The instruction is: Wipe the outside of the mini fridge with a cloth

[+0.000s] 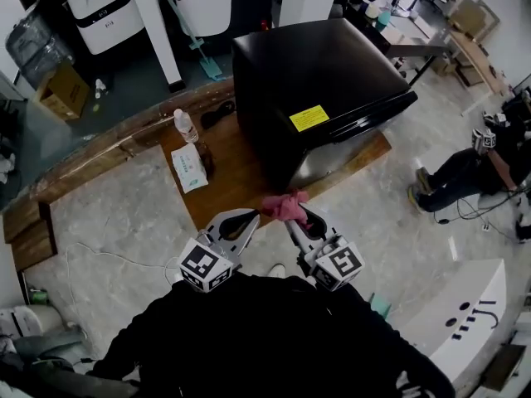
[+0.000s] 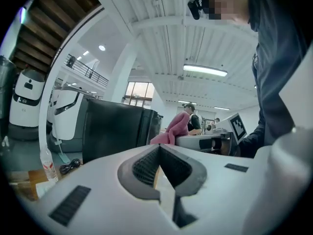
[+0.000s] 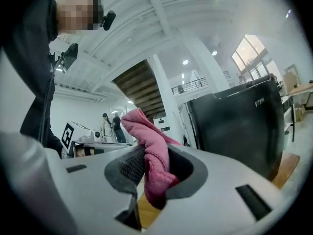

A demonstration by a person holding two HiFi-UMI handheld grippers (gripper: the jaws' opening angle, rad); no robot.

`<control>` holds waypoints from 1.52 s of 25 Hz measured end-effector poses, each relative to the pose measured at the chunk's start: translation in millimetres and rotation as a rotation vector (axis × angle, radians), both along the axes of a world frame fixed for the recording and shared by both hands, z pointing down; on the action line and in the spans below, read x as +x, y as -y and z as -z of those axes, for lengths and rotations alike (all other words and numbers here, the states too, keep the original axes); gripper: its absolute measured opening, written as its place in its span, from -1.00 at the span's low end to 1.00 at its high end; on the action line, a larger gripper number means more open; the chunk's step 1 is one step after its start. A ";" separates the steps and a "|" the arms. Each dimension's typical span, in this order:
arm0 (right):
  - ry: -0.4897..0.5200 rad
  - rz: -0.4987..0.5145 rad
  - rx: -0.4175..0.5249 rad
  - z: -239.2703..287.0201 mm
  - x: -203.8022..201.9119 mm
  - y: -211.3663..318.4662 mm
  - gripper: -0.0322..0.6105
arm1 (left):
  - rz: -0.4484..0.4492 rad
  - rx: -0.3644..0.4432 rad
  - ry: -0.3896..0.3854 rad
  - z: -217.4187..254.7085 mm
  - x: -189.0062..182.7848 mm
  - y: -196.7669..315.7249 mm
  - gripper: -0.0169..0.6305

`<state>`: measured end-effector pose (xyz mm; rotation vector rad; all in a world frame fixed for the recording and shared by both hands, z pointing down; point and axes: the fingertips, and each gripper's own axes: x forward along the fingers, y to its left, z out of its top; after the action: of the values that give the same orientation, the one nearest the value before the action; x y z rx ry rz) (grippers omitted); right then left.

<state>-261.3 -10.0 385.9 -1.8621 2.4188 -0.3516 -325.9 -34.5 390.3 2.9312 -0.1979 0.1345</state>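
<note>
The black mini fridge (image 1: 323,89) stands on a low wooden table (image 1: 236,181), a yellow label on its top. My right gripper (image 1: 300,216) is shut on a pink cloth (image 1: 284,206), held just in front of the fridge's near lower corner. In the right gripper view the pink cloth (image 3: 146,141) is bunched between the jaws of the right gripper (image 3: 151,156), with the fridge (image 3: 239,126) ahead at right. My left gripper (image 1: 246,220) hangs beside it to the left, its jaws together on nothing. The left gripper view shows the left gripper (image 2: 159,149), the fridge (image 2: 115,131) and the cloth (image 2: 173,129).
On the table left of the fridge are a water bottle (image 1: 185,126), a tissue pack (image 1: 189,169) and a black cable (image 1: 217,114). A person (image 1: 465,172) sits on the floor at right. White machines (image 1: 99,7) stand at the back left.
</note>
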 end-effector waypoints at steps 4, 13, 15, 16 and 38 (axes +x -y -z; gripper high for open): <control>-0.036 0.075 0.031 14.6 5.6 -26.3 -0.61 | 0.076 -0.008 -0.018 9.5 4.4 -23.8 -0.93; -0.008 0.176 0.133 47.8 -1.6 -53.6 -0.61 | 0.171 0.066 -0.039 27.1 0.2 -51.5 -0.93; -0.001 0.170 0.148 51.8 -2.0 -56.1 -0.61 | 0.183 0.075 -0.042 29.5 -2.3 -55.1 -0.93; -0.006 0.164 0.154 53.6 -1.6 -57.5 -0.61 | 0.187 0.079 -0.044 31.0 -3.6 -57.0 -0.93; -0.041 0.190 0.143 52.0 6.7 -82.8 -0.61 | 0.206 0.084 -0.024 28.6 -1.7 -80.2 -0.93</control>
<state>-254.6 72.8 333.8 -1.6031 2.5793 -0.1466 -327.6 45.7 361.7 2.9707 -0.5106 0.0611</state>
